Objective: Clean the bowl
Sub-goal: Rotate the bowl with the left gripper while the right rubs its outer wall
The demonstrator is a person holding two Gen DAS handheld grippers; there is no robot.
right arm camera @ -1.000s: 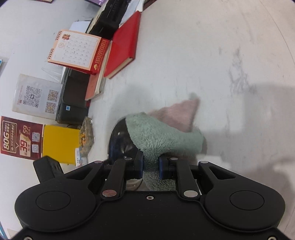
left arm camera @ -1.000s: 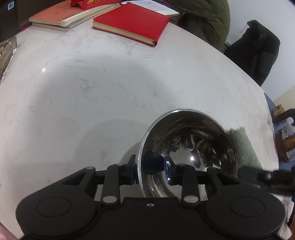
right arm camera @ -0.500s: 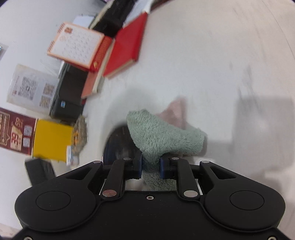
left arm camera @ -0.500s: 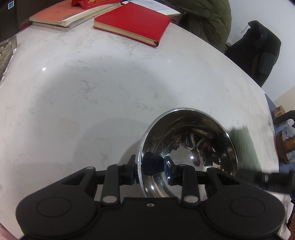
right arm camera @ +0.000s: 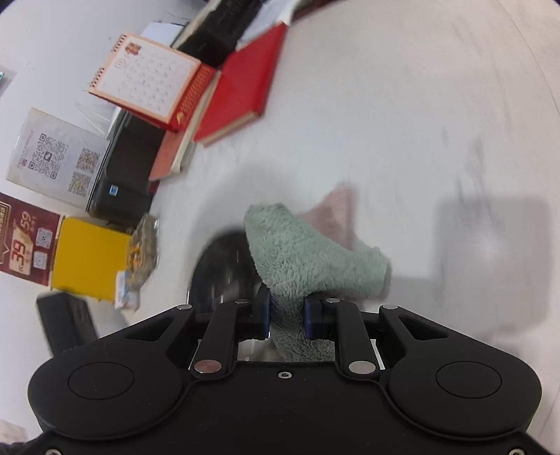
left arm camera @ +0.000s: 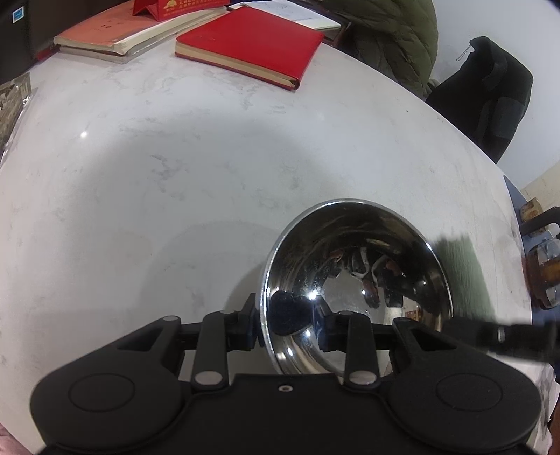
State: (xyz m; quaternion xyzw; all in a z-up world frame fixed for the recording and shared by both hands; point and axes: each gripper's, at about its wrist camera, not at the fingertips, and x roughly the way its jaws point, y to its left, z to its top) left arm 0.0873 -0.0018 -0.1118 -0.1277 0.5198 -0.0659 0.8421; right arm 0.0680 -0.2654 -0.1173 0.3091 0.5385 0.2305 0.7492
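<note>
A shiny steel bowl (left arm camera: 357, 266) sits tilted on the white marble table. My left gripper (left arm camera: 287, 322) is shut on the bowl's near rim, one finger outside and one inside. My right gripper (right arm camera: 286, 315) is shut on a fluffy green cloth (right arm camera: 308, 252) with a pink underside, held just right of the bowl (right arm camera: 224, 269), which shows dark and blurred at its left. In the left wrist view the green cloth (left arm camera: 458, 266) and the right gripper's black body (left arm camera: 500, 336) sit blurred at the bowl's right rim.
A red notebook (left arm camera: 252, 42) and stacked books (left arm camera: 133, 31) lie at the table's far side. A desk calendar (right arm camera: 147, 77), a yellow box (right arm camera: 87, 255), a snack packet (right arm camera: 143, 252) and QR signs (right arm camera: 56, 154) stand to the left. A black chair (left arm camera: 490, 94) stands beyond the table.
My right gripper has swung with the green cloth beside the bowl, blurring its view. The left gripper and the bowl have barely moved.
</note>
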